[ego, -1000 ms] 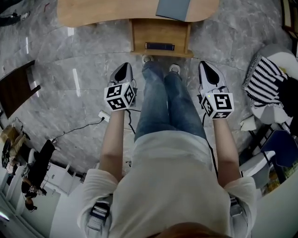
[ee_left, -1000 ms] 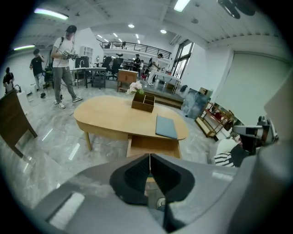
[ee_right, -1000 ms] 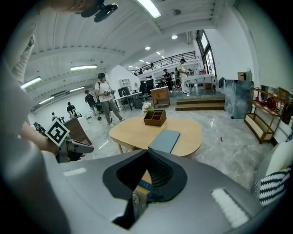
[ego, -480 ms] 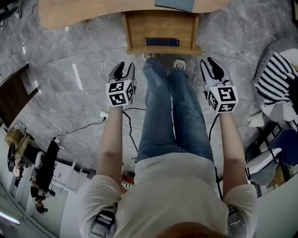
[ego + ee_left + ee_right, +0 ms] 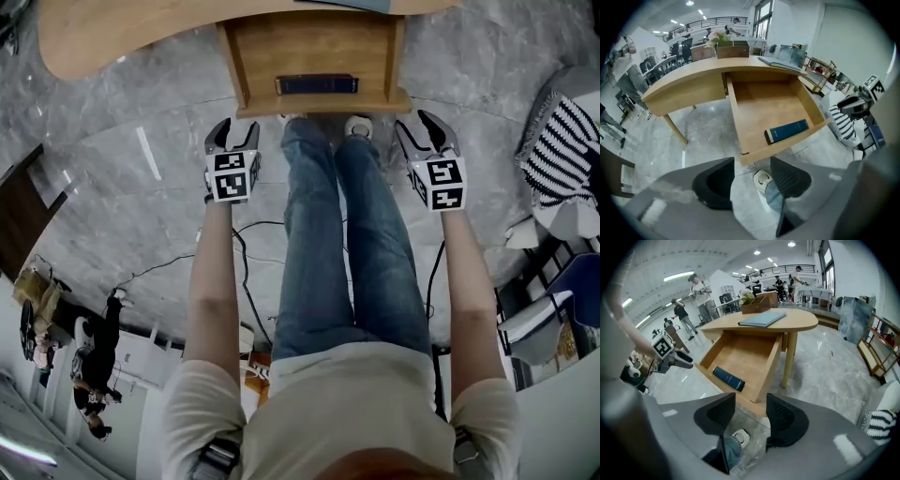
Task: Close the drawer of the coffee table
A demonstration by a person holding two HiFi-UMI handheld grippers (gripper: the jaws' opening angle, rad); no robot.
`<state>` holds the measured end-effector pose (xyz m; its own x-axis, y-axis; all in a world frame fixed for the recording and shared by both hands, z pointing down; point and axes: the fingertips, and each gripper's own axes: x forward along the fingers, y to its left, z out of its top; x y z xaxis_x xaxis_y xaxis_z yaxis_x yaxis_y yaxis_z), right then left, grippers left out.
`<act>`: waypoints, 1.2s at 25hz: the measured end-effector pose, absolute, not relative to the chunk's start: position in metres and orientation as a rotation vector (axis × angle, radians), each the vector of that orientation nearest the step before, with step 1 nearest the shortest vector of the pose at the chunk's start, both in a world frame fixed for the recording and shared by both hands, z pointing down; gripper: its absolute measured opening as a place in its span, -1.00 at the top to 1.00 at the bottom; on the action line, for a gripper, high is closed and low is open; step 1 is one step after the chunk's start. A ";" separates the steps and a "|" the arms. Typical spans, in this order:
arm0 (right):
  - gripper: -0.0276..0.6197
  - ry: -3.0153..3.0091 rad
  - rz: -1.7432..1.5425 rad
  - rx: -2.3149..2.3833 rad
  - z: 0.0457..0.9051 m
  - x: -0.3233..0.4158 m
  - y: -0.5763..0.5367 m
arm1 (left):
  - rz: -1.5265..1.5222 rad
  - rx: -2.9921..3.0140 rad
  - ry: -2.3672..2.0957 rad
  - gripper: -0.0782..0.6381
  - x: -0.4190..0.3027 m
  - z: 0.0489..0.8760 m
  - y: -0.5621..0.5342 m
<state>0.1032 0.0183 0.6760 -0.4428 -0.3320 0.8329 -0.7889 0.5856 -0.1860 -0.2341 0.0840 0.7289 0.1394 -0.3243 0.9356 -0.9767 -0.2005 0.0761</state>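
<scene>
Drawer (image 5: 314,56) of light wood, shallow and rectangular, stands pulled well out from under a rounded light-wood coffee table (image 5: 112,37), front edge toward the person's feet. In it: one dark blue book (image 5: 317,84), lying flat close to the front wall and approx. parallel w/ it; it's the only thing seen in there.

Left gripper (image 5: 234,129) sits just short of the drawer's front left corner and right gripper (image 5: 419,125) just short of the front right corner, one each side of the person's blue-jeans legs (image 5: 347,234). Neither seems to touch the wood.

Left gripper view: left gripper (image 5: 751,164) has its jaws wide apart. They have just been opening, w/ nothing gripped. Btwn them show only a white shoe (image 5: 761,179) and grey marble floor (image 5: 708,126), w/ the drawer (image 5: 773,112) front just beyond.

Right gripper view: right gripper (image 5: 750,399) jaws also stand apart and have just been opening, holding nothing. A shoe toe and floor show in the gap, and the drawer (image 5: 740,357) w/ the book (image 5: 729,378) lies ahead.

On the tabletop: a flat grey-blue folder (image 5: 761,318) and a brown wooden box w/ plants (image 5: 757,303). Off to the person's right lies a black-and-white striped cloth (image 5: 553,159).
</scene>
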 end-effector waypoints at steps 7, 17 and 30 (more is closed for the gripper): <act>0.21 -1.927 0.654 0.785 0.731 0.108 0.022 | 1.166 1.643 -1.245 0.13 -0.238 0.774 0.086; 0.09 -1.826 0.588 0.668 0.784 0.110 0.019 | 1.270 1.752 -1.167 0.13 -0.233 0.804 0.071; 0.18 -1.786 0.578 0.674 0.783 0.110 0.019 | 1.319 1.734 -1.130 0.16 -0.230 0.798 0.070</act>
